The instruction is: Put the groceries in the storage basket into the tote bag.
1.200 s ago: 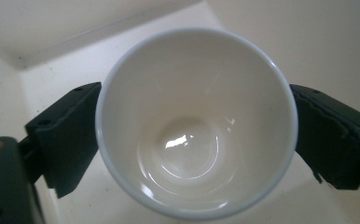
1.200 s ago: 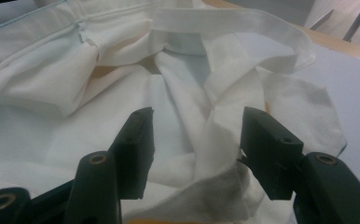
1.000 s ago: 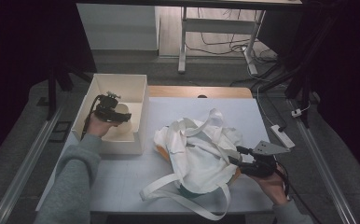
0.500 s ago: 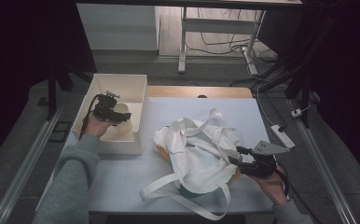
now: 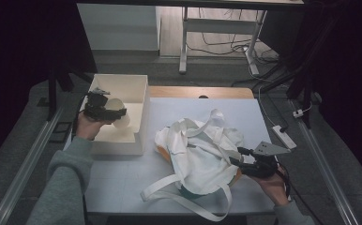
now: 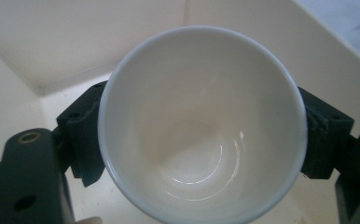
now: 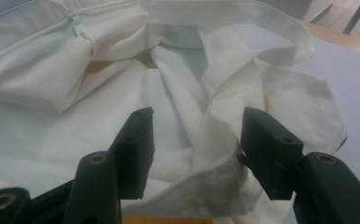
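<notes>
A white cup (image 6: 201, 116) sits mouth-up between the jaws of my left gripper (image 6: 201, 135), whose pads (image 6: 325, 135) press on its sides. In the high view that left gripper (image 5: 109, 110) holds the cup (image 5: 118, 115) inside a white box (image 5: 123, 79) at the table's left, a little above its floor. A crumpled white cloth bag (image 5: 202, 150) with long straps lies mid-table. My right gripper (image 5: 235, 157) reaches its right edge. In the right gripper view the right gripper (image 7: 194, 135) stands open, a fold of the bag (image 7: 75, 84) rising between its jaws.
Something orange (image 5: 162, 152) peeks from under the bag's left side. The white tabletop (image 5: 123, 183) extends in front of the box. A power strip (image 5: 282, 136) lies off the table's right edge, and metal rails (image 5: 29, 159) run along both sides.
My left gripper has risen a little inside the box with the cup in it. The right gripper and the bag have stayed put.
</notes>
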Action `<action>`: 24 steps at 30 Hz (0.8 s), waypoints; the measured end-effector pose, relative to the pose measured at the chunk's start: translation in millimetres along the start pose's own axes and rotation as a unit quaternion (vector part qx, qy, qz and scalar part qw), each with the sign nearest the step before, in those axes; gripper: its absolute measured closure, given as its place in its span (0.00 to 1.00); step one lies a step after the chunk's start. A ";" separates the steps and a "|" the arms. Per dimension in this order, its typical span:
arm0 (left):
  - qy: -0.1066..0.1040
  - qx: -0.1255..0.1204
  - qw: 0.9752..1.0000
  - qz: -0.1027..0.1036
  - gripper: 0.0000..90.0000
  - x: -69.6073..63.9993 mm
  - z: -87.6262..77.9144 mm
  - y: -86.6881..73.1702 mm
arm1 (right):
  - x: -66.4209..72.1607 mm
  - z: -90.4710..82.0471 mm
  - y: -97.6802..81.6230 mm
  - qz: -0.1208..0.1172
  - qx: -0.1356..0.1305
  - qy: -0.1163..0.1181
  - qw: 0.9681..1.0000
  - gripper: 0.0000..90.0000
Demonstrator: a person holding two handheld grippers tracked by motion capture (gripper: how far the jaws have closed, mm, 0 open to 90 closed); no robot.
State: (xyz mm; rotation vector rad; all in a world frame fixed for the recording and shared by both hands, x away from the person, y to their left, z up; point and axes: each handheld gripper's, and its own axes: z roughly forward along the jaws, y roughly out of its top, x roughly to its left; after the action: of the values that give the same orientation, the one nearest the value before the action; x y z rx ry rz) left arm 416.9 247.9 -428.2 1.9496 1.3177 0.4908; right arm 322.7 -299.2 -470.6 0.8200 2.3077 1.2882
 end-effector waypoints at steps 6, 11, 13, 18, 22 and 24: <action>-0.008 -0.027 1.000 0.003 0.23 -5.8 -16.9 2.3 | 0.6 0.8 -0.1 0.000 0.001 0.000 1.000 0.49; -0.016 -0.056 0.998 0.000 0.23 -10.3 -29.7 6.6 | 0.4 1.4 -0.4 -0.002 0.003 0.000 1.000 0.49; -0.016 -0.069 0.997 -0.001 0.23 -11.5 -35.6 9.3 | 0.4 1.5 -0.4 -0.002 0.004 0.000 1.000 0.49; -0.025 -0.102 0.994 -0.007 0.23 -15.1 -50.2 15.7 | 0.3 1.2 -0.2 -0.002 0.003 0.000 1.000 0.49; -0.029 -0.115 0.993 -0.001 0.23 -20.3 -57.9 19.4 | -0.3 1.4 -0.5 -0.001 0.002 0.000 1.000 0.49; -0.038 -0.122 0.992 -0.002 0.23 -23.2 -60.6 21.0 | -0.2 1.6 -0.5 -0.001 0.003 0.000 1.000 0.49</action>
State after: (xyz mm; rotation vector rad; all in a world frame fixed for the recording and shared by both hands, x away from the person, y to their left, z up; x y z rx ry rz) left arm 381.1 243.4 -370.4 1.7471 1.1563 0.5443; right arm 323.6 -298.6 -471.8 0.8204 2.3119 1.2813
